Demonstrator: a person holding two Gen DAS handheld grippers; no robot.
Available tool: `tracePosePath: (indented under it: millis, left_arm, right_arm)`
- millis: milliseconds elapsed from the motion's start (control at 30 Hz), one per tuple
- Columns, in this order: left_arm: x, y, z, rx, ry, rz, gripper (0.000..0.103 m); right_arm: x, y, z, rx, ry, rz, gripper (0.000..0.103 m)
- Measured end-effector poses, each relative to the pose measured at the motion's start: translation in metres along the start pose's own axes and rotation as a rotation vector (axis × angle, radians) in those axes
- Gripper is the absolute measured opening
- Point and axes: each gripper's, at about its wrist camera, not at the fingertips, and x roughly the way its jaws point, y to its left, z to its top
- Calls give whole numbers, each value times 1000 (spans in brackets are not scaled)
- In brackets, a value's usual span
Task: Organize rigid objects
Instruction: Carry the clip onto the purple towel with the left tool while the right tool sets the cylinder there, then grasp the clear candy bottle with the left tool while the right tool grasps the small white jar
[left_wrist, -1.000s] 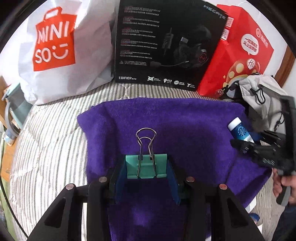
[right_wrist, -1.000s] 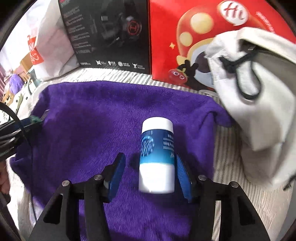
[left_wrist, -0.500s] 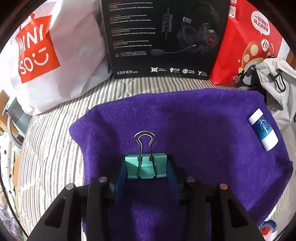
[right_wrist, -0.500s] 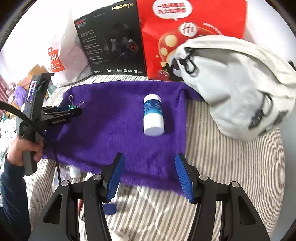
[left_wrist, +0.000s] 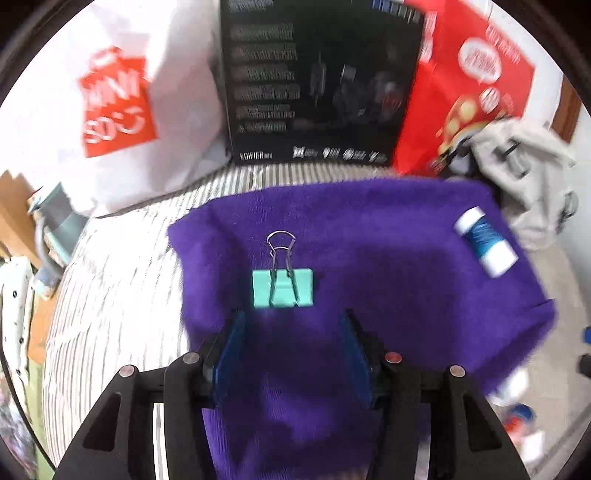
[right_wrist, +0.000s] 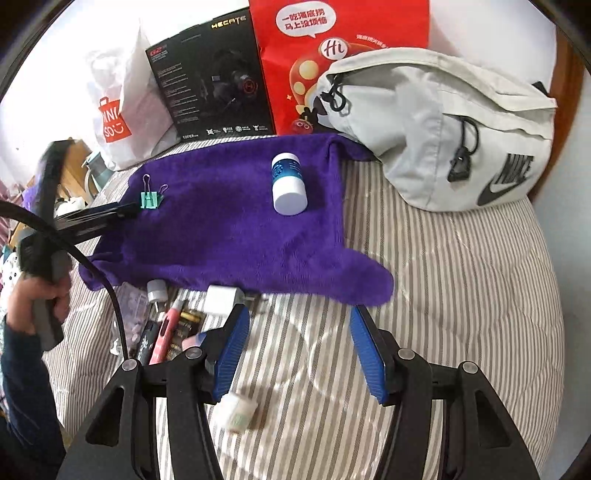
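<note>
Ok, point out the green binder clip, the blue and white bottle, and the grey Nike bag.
Green binder clip (left_wrist: 282, 288): left wrist view, on its green body.
Blue and white bottle (right_wrist: 289, 184): right wrist view, mid-body.
Grey Nike bag (right_wrist: 417, 110): right wrist view, on its grey side panel.

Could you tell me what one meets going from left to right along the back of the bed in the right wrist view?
White Miniso bag → black headset box → red paper bag → grey Nike bag.
</note>
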Motion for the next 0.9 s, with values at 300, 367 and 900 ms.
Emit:
tracePosePath:
  millis: [300, 367, 900]
  left_arm:
    - [-47, -35, -67, 47, 43, -98, 60]
    - [-51, -49, -85, 77, 50, -112, 60]
    - [-27, -54, -113, 117, 76, -56, 62]
  right_arm:
    - [-16, 17, -24, 4, -8, 30, 57]
    - [-21, 21, -33, -11, -16, 26, 57]
    - [-23, 14, -79, 30, 13, 29, 58]
